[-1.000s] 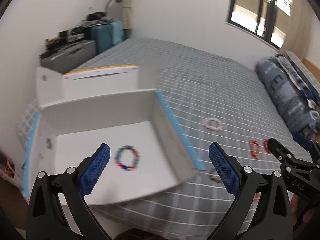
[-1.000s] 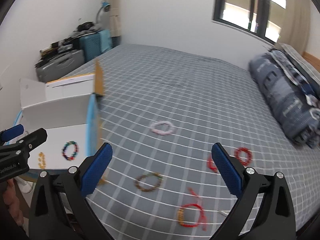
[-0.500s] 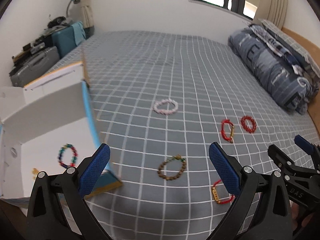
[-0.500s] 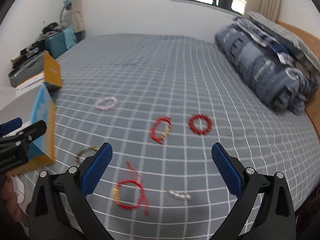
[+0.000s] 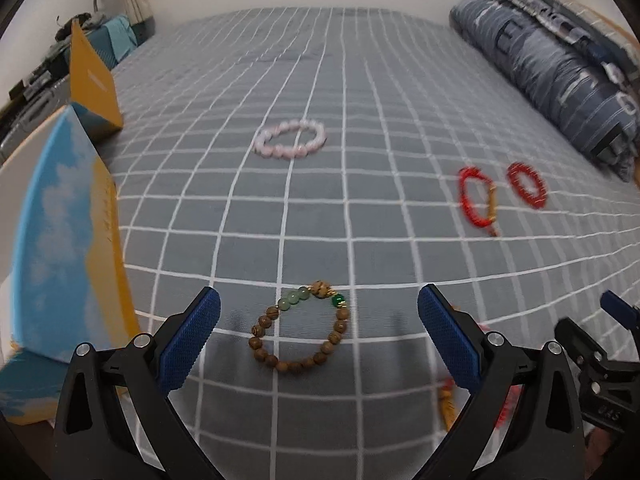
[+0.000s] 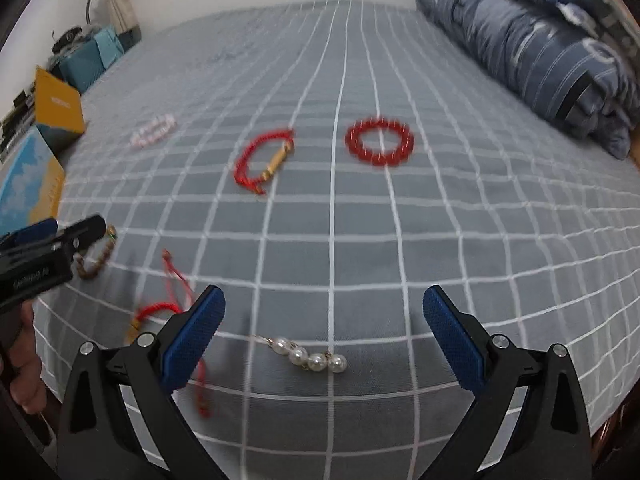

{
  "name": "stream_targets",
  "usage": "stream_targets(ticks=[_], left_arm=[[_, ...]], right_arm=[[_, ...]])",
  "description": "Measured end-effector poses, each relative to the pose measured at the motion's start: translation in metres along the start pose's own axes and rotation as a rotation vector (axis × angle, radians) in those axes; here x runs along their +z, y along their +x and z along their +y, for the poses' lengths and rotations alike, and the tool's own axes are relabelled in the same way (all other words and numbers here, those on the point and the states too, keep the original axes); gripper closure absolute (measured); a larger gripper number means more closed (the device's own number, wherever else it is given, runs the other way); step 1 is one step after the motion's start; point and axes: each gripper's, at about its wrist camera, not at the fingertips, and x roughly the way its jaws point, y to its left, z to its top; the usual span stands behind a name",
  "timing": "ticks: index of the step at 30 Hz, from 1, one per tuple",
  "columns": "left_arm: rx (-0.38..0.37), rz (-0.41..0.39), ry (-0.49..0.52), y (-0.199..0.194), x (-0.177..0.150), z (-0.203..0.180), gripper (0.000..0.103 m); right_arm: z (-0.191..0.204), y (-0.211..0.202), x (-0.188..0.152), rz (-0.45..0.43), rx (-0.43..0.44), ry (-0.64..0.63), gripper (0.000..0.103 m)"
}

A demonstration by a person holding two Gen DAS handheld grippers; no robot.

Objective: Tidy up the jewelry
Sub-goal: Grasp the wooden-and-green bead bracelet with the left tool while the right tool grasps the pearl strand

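Note:
My left gripper (image 5: pixel 319 320) is open and empty, low over a brown wooden bead bracelet with green beads (image 5: pixel 301 332) that lies between its fingers. My right gripper (image 6: pixel 323 322) is open and empty over a short pearl piece (image 6: pixel 307 356). On the grey checked bed also lie a pink bead bracelet (image 5: pixel 290 139), a red cord bracelet with a gold tube (image 6: pixel 264 160), a red bead bracelet (image 6: pixel 379 141) and a red string bracelet (image 6: pixel 160 312) beside the right gripper's left finger. The blue and yellow box (image 5: pixel 68 240) stands at the left.
A folded blue striped quilt (image 5: pixel 560 64) lies along the bed's right side. Suitcases and clutter (image 6: pixel 84 56) stand past the bed's far left corner. The bed's near edge runs just below both grippers. The left gripper also shows in the right wrist view (image 6: pixel 48 248).
Both grippers have swung right, away from the box, and dropped close to the bed. The brown bracelet now lies between the left fingers and the pearl piece between the right fingers.

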Motion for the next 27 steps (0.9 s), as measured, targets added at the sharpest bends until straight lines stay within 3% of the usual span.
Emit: stream_targets(ticks=[10,21,27], left_arm=[[-0.031,0.055,-0.020,0.037,-0.013,0.011,0.007],[-0.020,0.052,-0.003,0.042,-0.017,0.012,0.009],[-0.031,0.056,0.011,0.038,-0.020,0.009,0.027]], right_arm=[[0.002,0.018,-0.020,0.057,-0.015,-0.052,0.009],[0.003,0.028,-0.023,0.105,-0.010,-0.082,0.018],[0.004,0.026,-0.023,0.113,-0.003,-0.087,0.042]])
